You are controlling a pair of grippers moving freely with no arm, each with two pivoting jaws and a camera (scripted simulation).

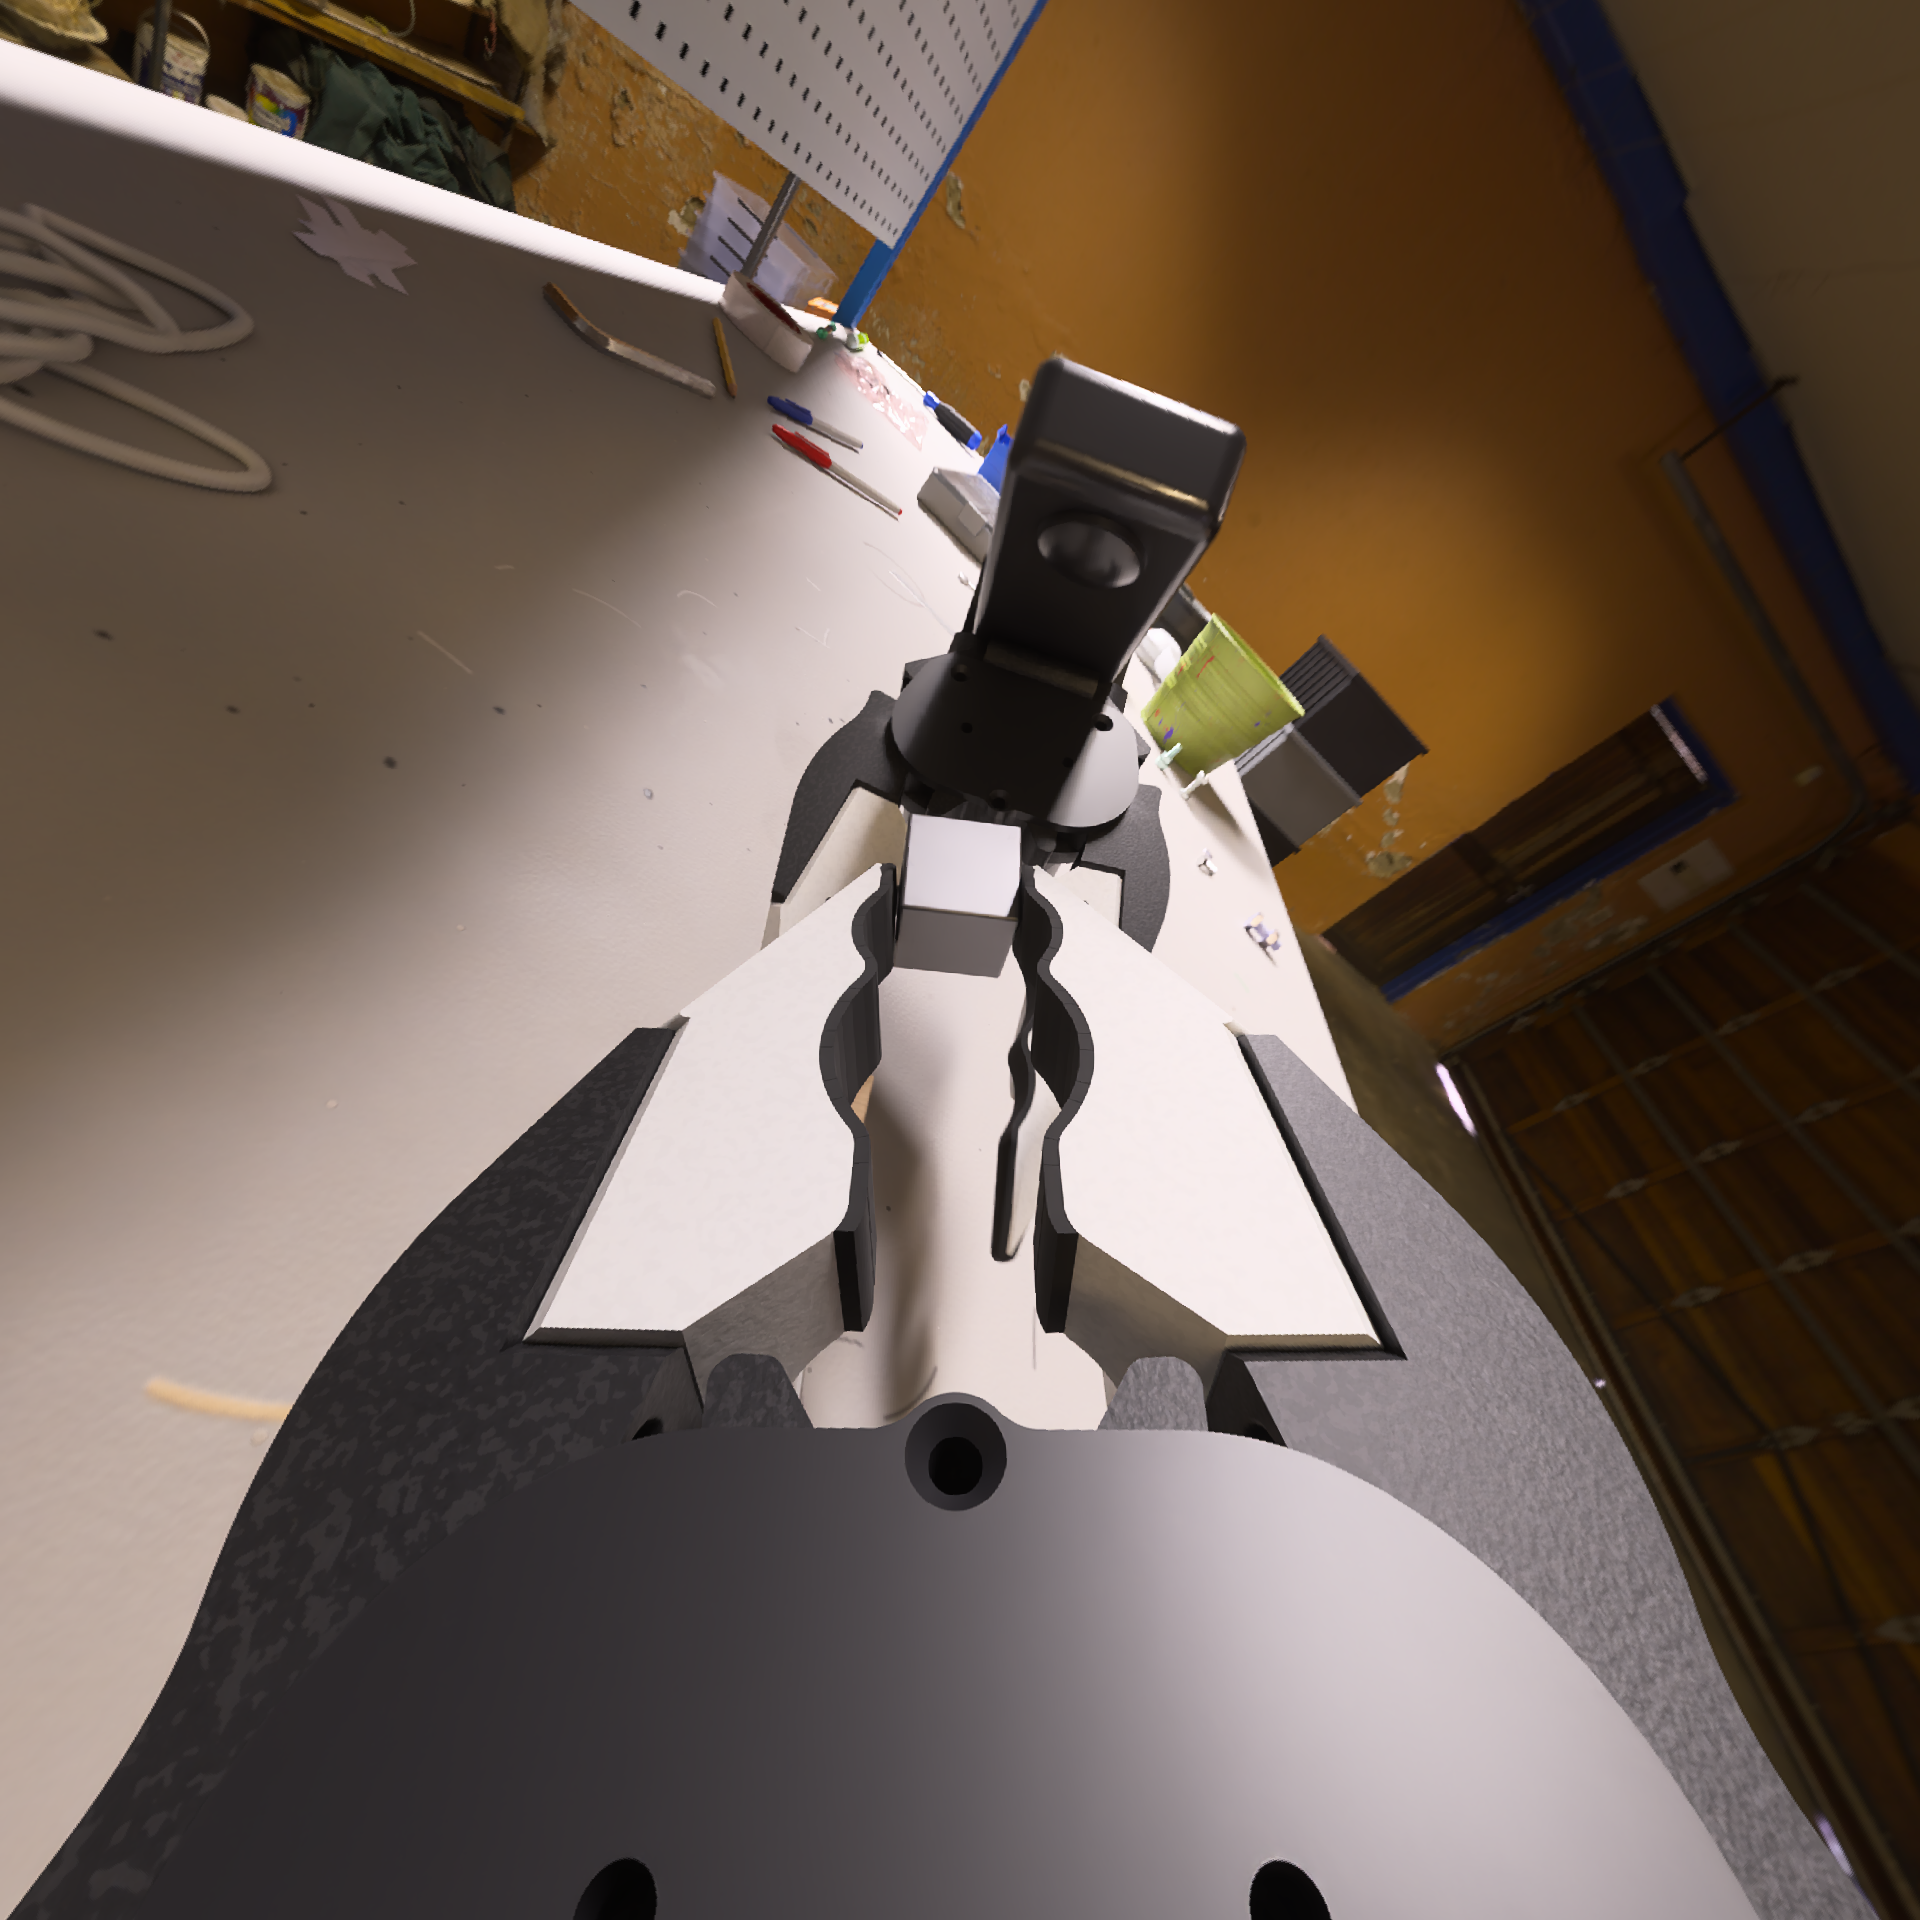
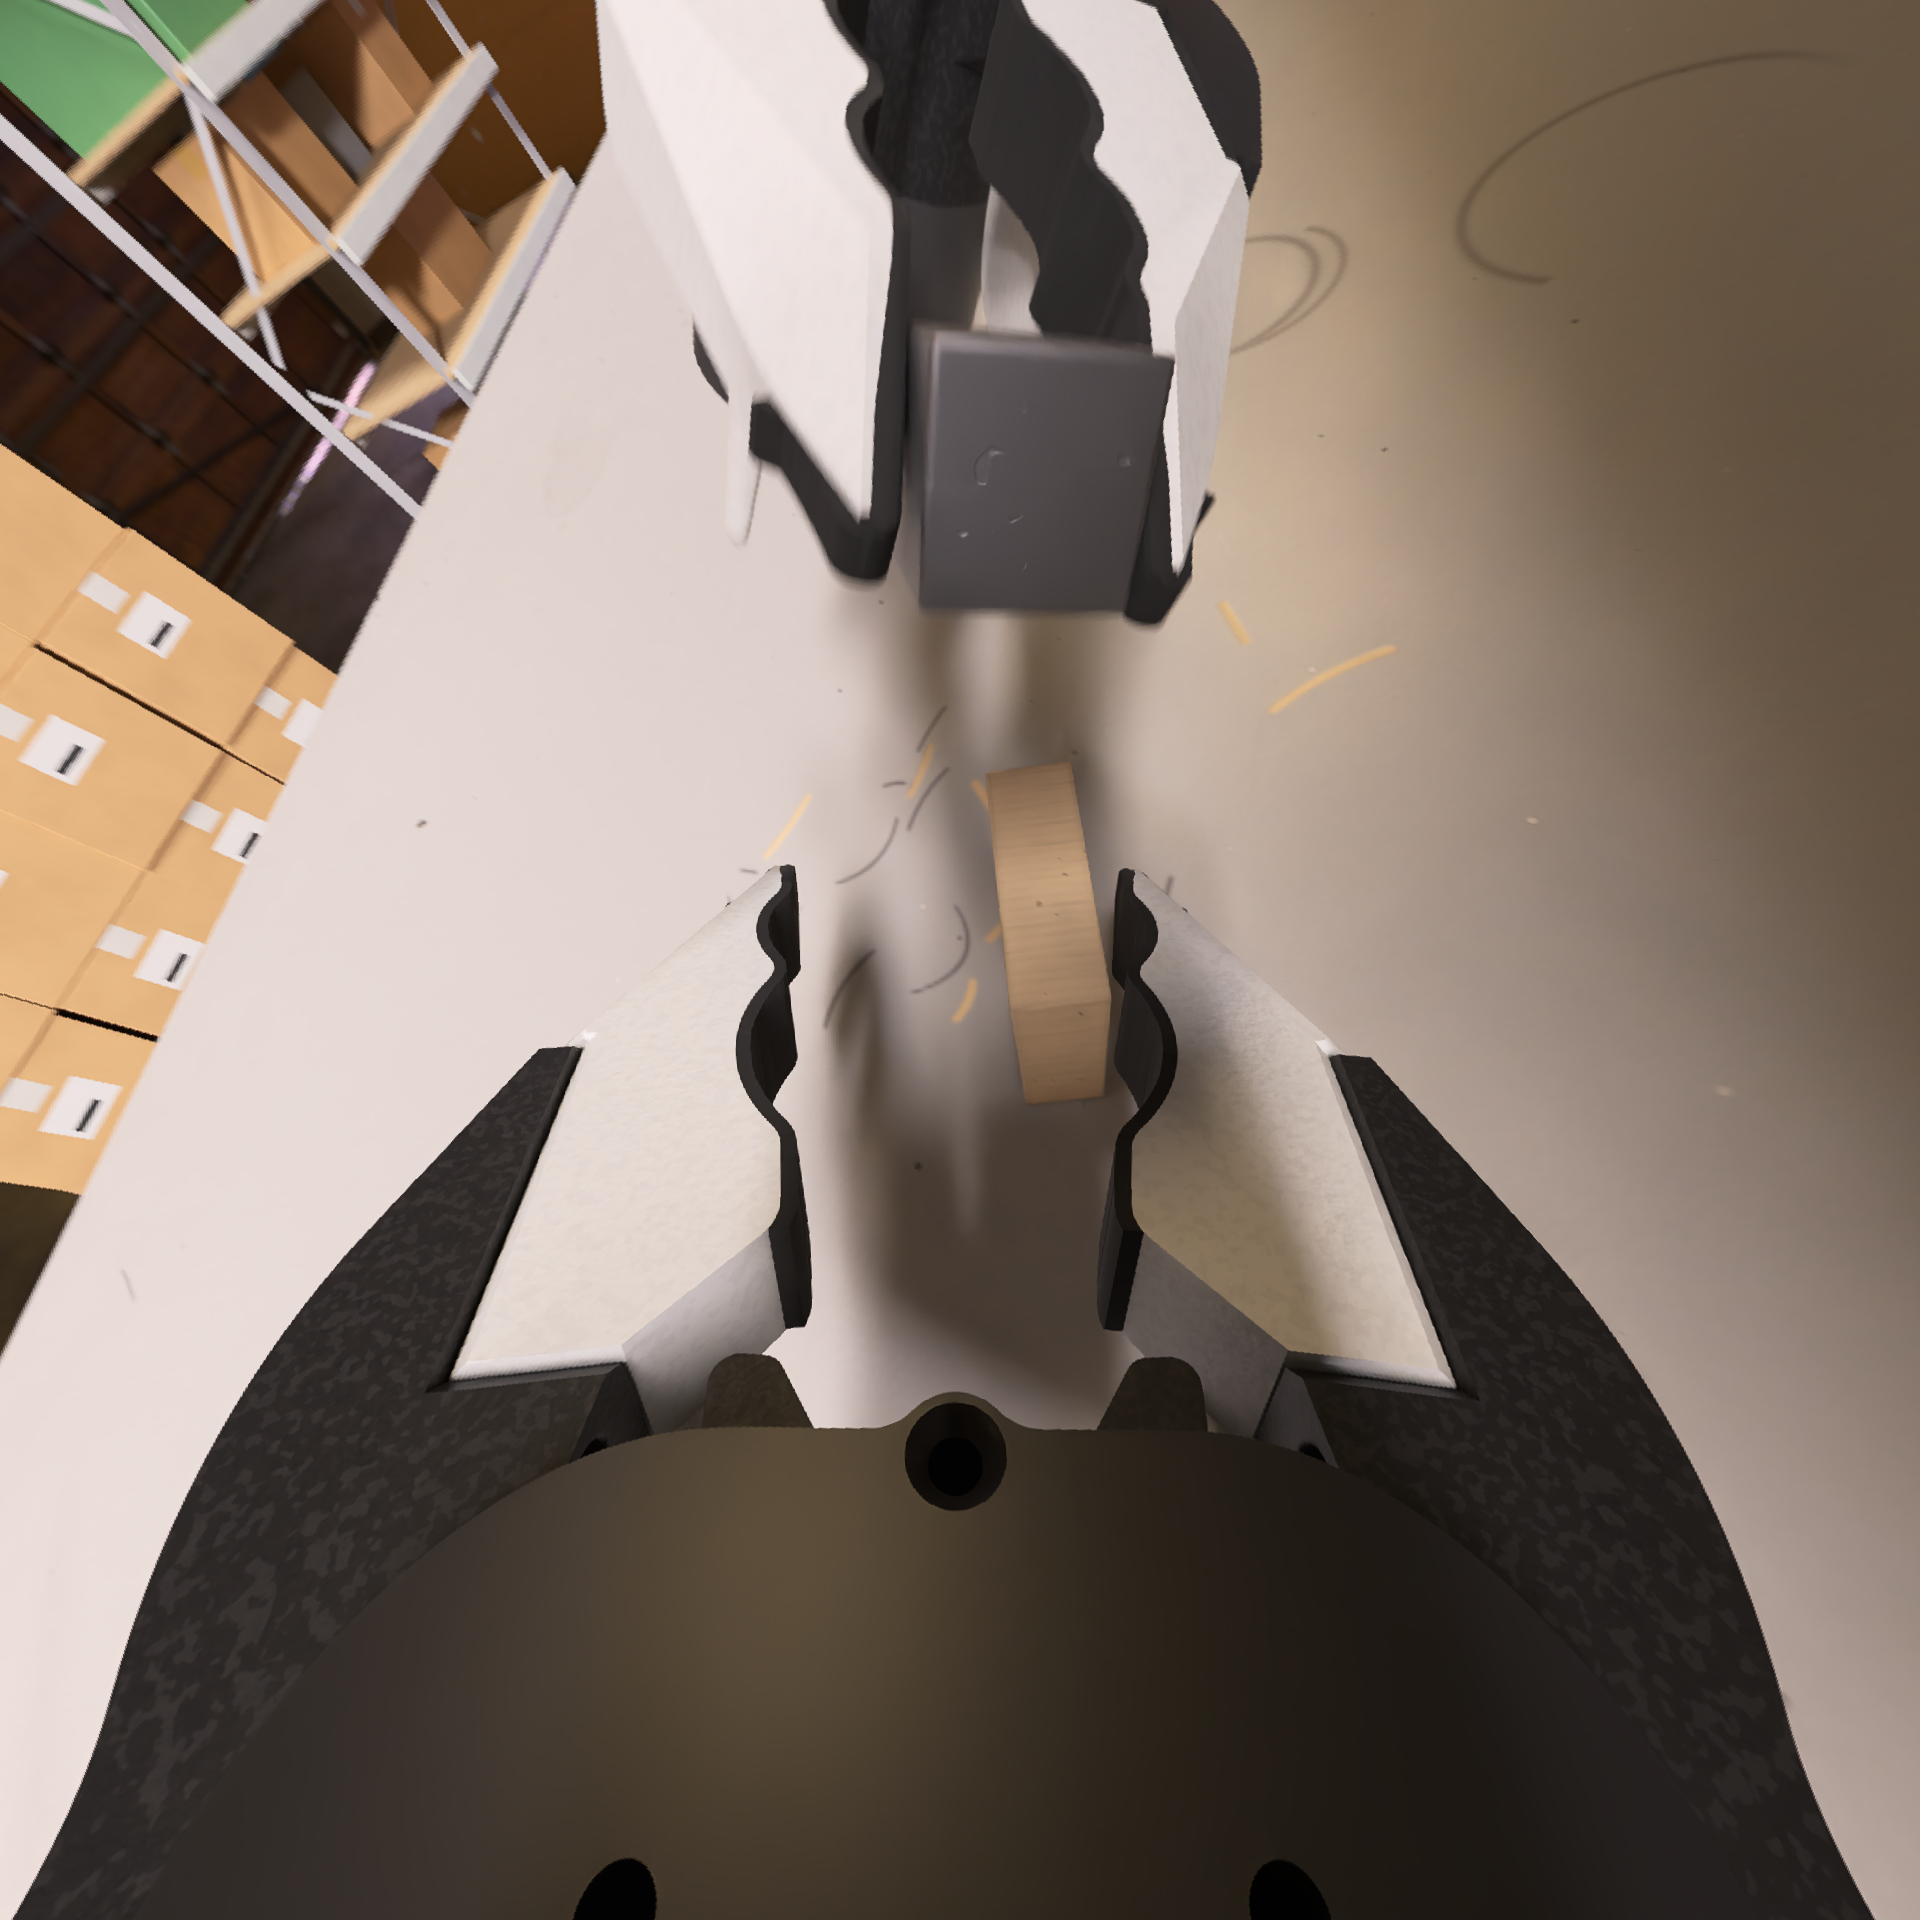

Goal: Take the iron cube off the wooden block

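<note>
Left wrist view: the left gripper [image 1: 954, 914] is clenched on the iron cube [image 1: 958, 906], a small grey block with smooth, lightly shining faces, pinched between the two fingertips. The cube is held clear of the white table [image 1: 416, 727]. Straight beyond it the right gripper [image 1: 997, 831] faces this way, its dark body rising behind the cube. A red pen [image 1: 831, 468], a blue pen [image 1: 816, 421] and a coil of white rope [image 1: 114, 343] lie far off on the table, and a green cup [image 1: 1221, 696] stands near its edge.

Right wrist view: the right gripper [image 2: 956, 925] hangs low over the table [image 2: 520, 831] with its jaws apart and nothing between them. The wooden block [image 2: 1044, 930], pale and flat with a rounded far end, lies on the table just beside the inner face of the finger on the picture's right; whether they touch is unclear. Farther ahead the left gripper [image 2: 1023, 582] grips the cube [image 2: 1039, 478], dull grey and faintly scratched here, lifted off the block and well apart from it. Cardboard boxes [image 2: 114, 790] are stacked past the table's edge.
</note>
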